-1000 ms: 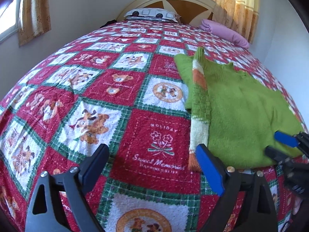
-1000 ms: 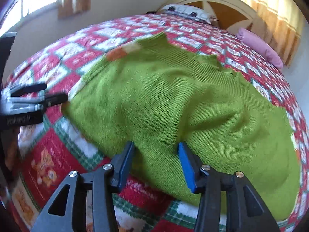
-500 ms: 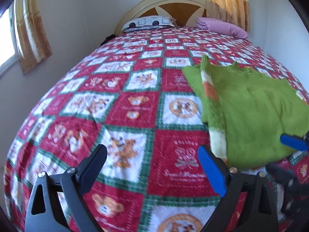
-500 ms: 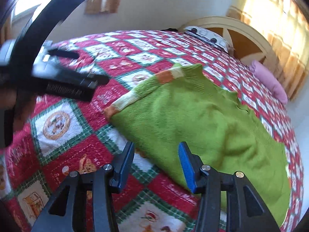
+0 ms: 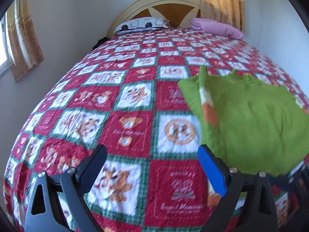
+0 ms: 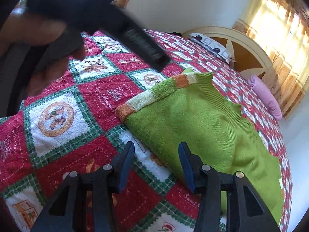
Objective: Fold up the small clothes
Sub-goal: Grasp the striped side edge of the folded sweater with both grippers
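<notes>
At the left, the left gripper (image 5: 152,166) was held over bare quilt (image 5: 125,131), its jaws set wide apart with nothing between them. The same gripper could be seen in the right wrist view as a dark, blurred body (image 6: 119,25) gripped by a hand (image 6: 36,38). Further right, the green knitted sweater (image 5: 256,123) was spread flat on the quilt, toward the bed's right side, one sleeve (image 6: 154,94) folded along its left edge. The right gripper (image 6: 156,164) was poised above the sweater's near edge, its jaws partly apart and empty, the garment not yet taken up.

A poor fold was judged likely if only the top layer of knit were pinched: the loose, stretchy fabric would be dragged and bunched rather than turned over cleanly. The folded sleeve could be pulled out of place if the edge were caught too near it. The plush quilt might also be nipped together with the sweater, since both surfaces are soft and yielding.

The sweater was seen as a fuzzy, ribbed knit with a ribbed collar, its sleeve banded in orange and cream. The quilt was a nappy, stitched fabric in red and white squares printed with bears, bordered in green plaid.
</notes>
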### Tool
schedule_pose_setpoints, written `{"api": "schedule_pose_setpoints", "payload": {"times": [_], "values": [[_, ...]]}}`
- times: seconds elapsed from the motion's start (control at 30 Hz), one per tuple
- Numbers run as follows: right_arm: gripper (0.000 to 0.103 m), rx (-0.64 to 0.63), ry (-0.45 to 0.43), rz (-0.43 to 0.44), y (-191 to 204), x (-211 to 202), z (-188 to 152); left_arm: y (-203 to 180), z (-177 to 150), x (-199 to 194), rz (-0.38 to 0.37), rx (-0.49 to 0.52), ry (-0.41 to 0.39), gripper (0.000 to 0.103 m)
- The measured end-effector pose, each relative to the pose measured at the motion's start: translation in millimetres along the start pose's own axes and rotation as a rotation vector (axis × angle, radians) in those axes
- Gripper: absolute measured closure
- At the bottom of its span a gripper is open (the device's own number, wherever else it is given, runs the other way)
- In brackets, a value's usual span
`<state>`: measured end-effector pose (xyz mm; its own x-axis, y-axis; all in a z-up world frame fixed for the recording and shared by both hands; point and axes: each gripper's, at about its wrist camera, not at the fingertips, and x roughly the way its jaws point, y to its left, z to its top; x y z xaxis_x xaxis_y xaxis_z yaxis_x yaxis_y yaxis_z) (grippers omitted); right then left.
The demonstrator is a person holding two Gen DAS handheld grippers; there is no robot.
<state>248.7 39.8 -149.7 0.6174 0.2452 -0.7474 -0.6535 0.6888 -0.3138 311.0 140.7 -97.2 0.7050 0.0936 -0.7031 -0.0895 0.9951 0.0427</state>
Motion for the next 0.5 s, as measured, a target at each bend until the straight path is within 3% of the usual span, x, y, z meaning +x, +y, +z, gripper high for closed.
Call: {"api": "schedule_pose_setpoints", "payload": {"times": [0.27,0.5], "values": [[0.055,-0.008,-0.014,-0.034,4,3,4,-17,29,12,-0.102,-0.015,-0.019,0.006],[0.055,-0.028,-0.027,-0.064,10,8,8,-36,52,52,-0.173,-0.008,0.02,0.006]]}}
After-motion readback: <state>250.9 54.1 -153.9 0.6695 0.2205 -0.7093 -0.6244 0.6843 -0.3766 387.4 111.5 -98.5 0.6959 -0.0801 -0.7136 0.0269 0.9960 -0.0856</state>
